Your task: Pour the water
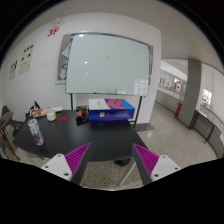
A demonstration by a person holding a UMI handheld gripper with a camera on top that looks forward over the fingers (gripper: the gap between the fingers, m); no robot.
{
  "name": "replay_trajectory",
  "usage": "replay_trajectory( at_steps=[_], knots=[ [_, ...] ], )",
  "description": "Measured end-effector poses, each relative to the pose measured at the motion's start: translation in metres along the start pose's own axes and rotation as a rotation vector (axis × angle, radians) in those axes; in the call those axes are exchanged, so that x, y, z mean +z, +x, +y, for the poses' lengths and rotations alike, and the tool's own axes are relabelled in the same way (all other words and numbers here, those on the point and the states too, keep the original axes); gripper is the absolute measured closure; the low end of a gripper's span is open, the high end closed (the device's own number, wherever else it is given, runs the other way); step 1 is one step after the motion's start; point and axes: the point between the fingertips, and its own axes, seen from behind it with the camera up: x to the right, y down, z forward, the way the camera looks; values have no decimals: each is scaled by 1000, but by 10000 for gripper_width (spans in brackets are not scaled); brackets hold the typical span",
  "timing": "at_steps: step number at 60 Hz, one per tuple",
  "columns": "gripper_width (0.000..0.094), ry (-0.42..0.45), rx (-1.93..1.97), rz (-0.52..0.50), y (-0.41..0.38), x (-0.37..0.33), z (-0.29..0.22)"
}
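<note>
Ahead of the gripper (112,160), beyond its two magenta-padded fingers (75,158), stands a dark rectangular table (85,135). The fingers are spread wide apart with nothing between them. On the table, well ahead and off to the left, stands a clear plastic bottle (37,131). Farther back sit a blue box (108,113) and a white cup (51,115). A large whiteboard (108,62) hangs on the wall behind.

A clear bottle (37,133) stands upright near the dark table's edge.
</note>
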Motion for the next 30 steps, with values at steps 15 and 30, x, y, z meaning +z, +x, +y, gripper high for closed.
replay_trajectory(
  at_steps=[15, 30],
  knots=[
    [110, -92, -42, -26, -61, 8, 76],
    [97, -171, -31, -183, -209, 16, 136]
  ],
)
